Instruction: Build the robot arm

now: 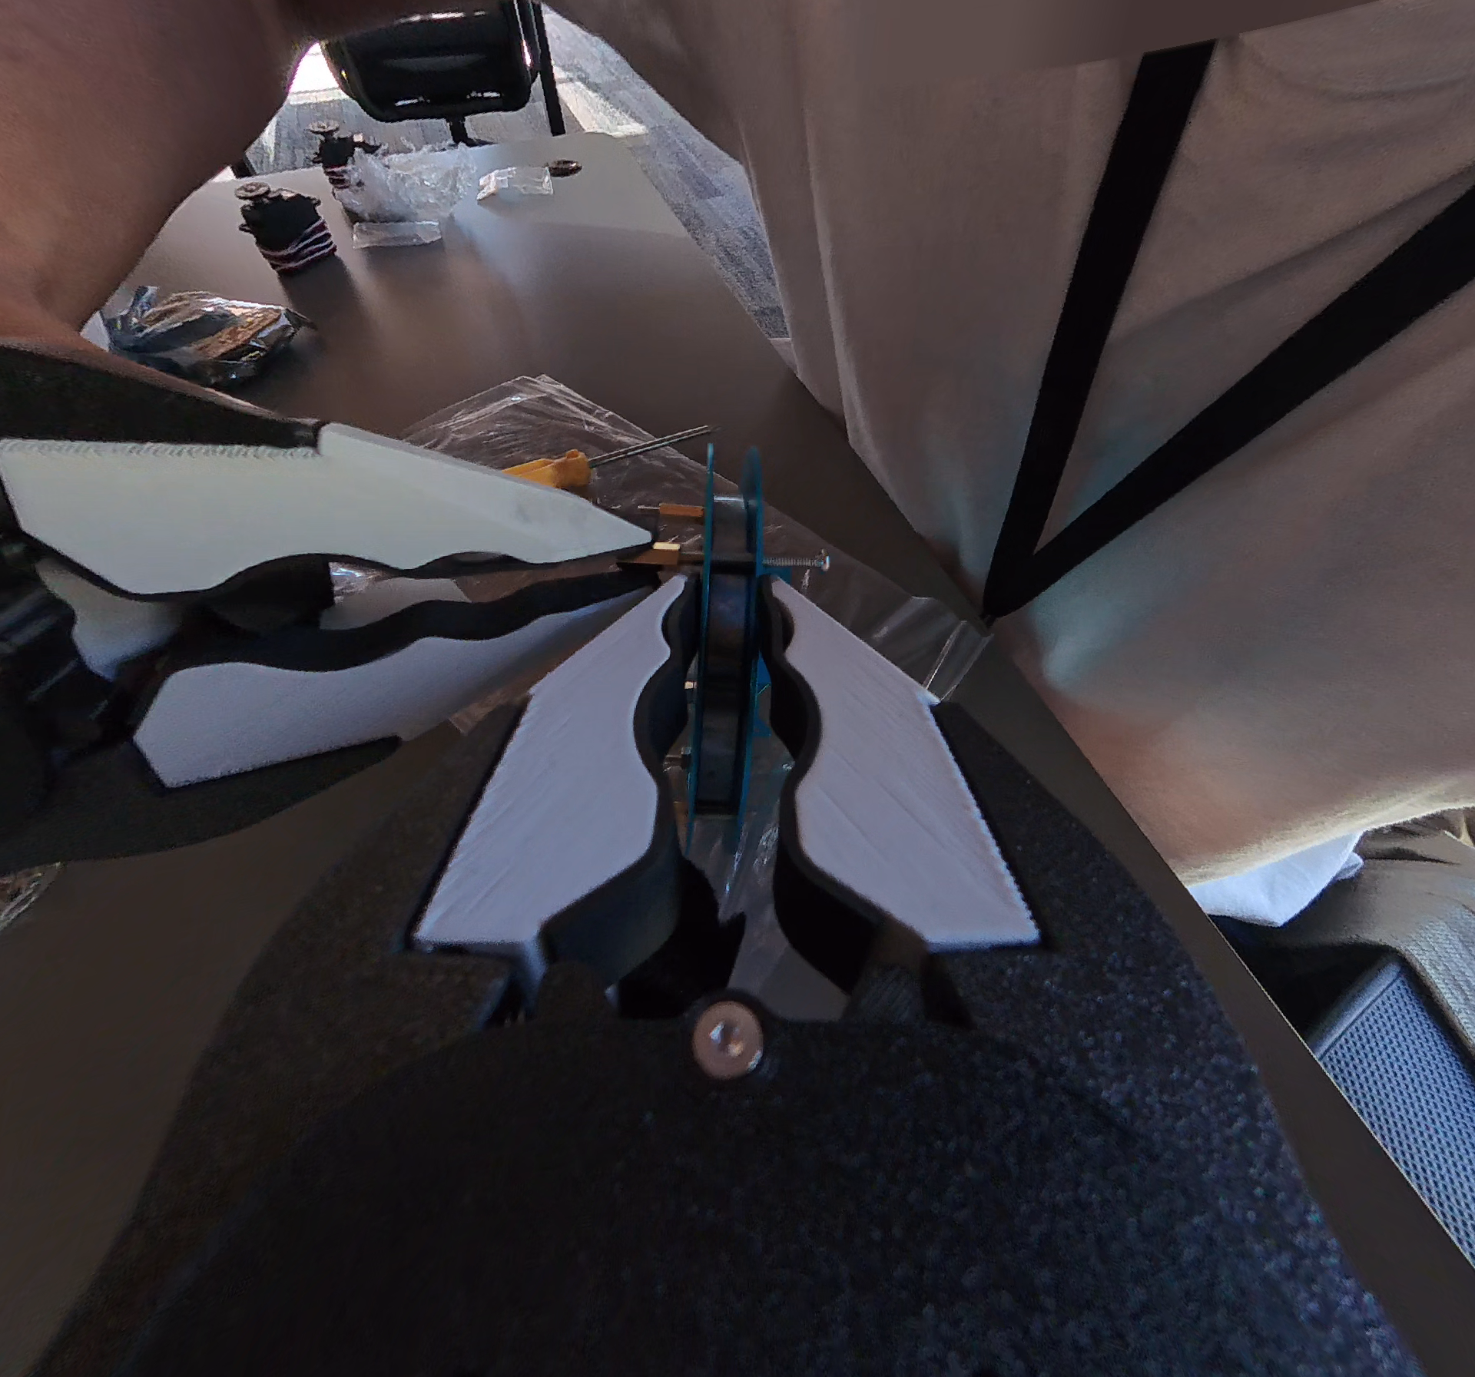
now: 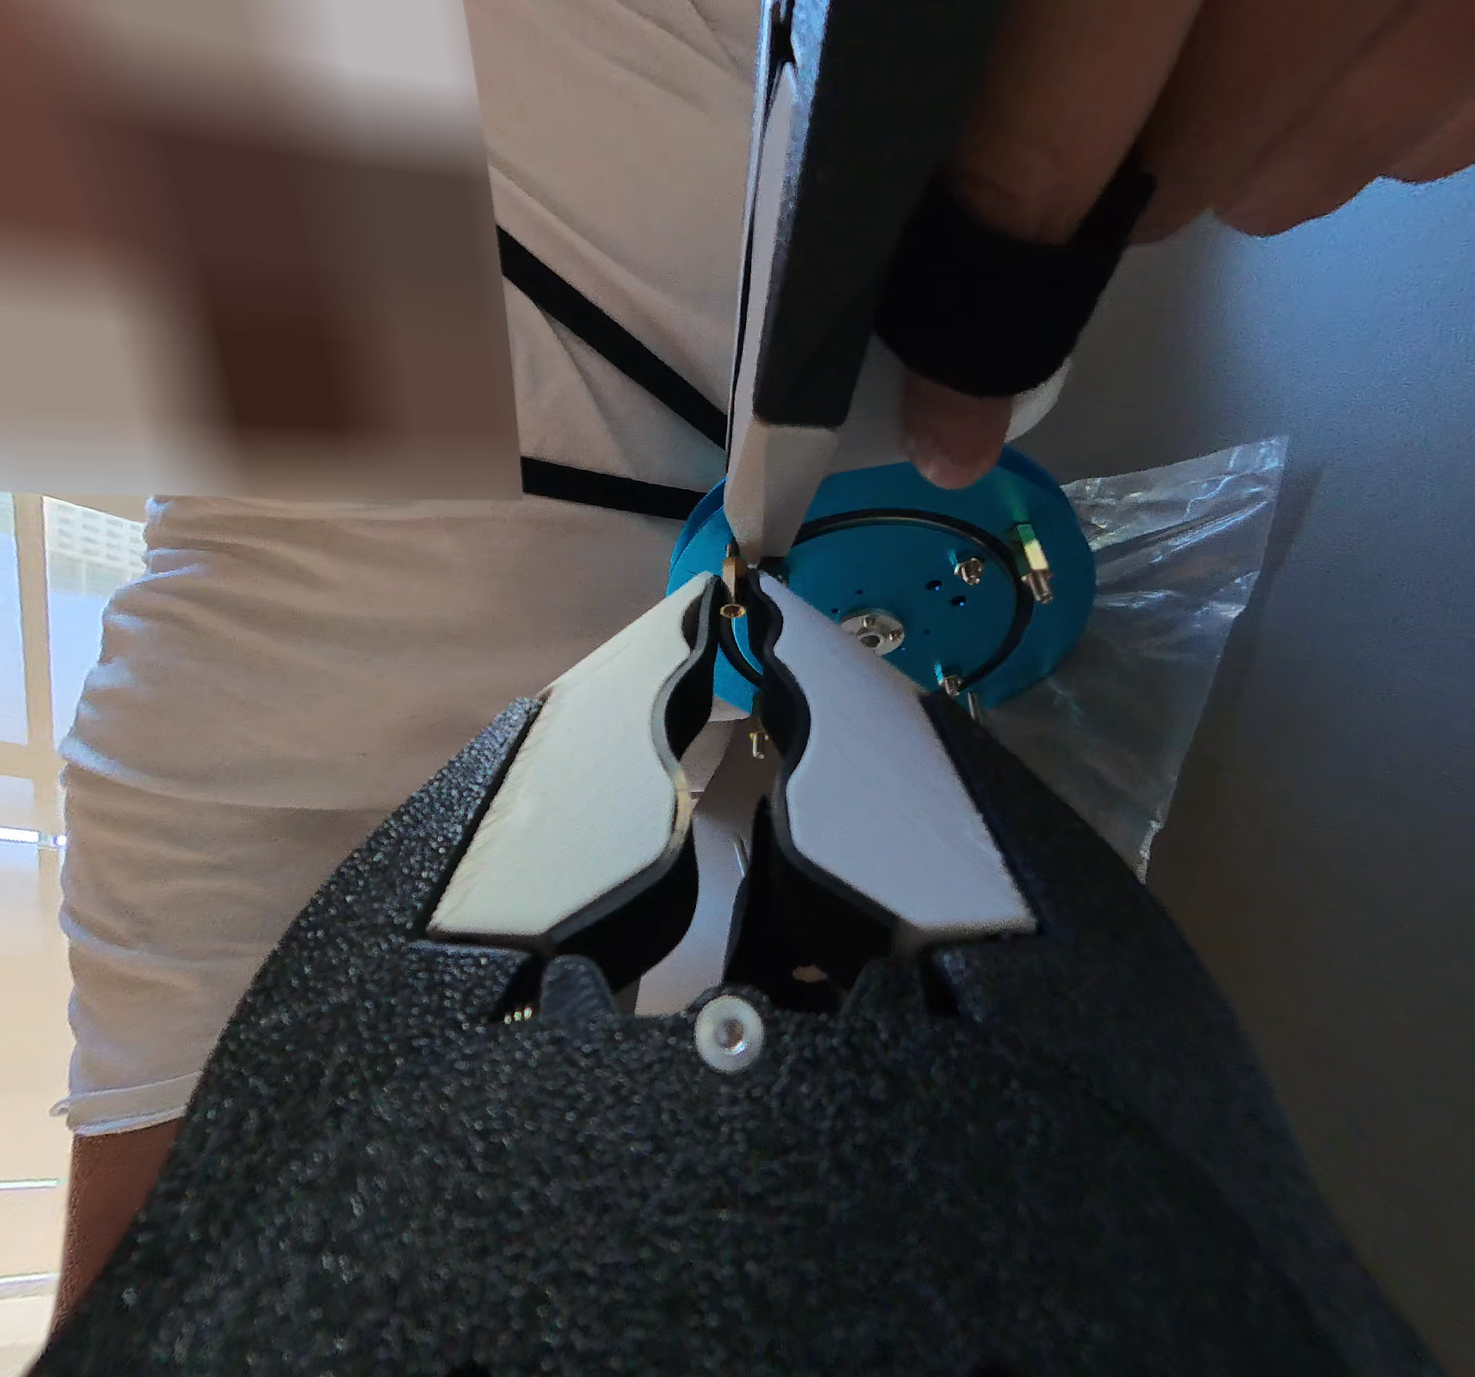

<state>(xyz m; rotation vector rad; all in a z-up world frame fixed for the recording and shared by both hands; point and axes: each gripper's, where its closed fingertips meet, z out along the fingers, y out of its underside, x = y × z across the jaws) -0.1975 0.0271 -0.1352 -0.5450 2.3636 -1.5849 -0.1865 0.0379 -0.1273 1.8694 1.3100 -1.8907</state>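
clamping the blue wheel point(image 1: 722, 668) edge-on, left gripper point(image 1: 725, 605); right gripper point(image 2: 738, 593) pinching its brass standoff point(image 2: 733, 581)

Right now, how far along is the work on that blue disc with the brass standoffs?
Done: other brass standoffs already stand on the blue disc, which the left gripper clamps edge-on. In hand: the right gripper is shut on one more standoff at the disc's rim. Left: whether it is seated cannot be told; a yellow screwdriver lies on the plastic bag.
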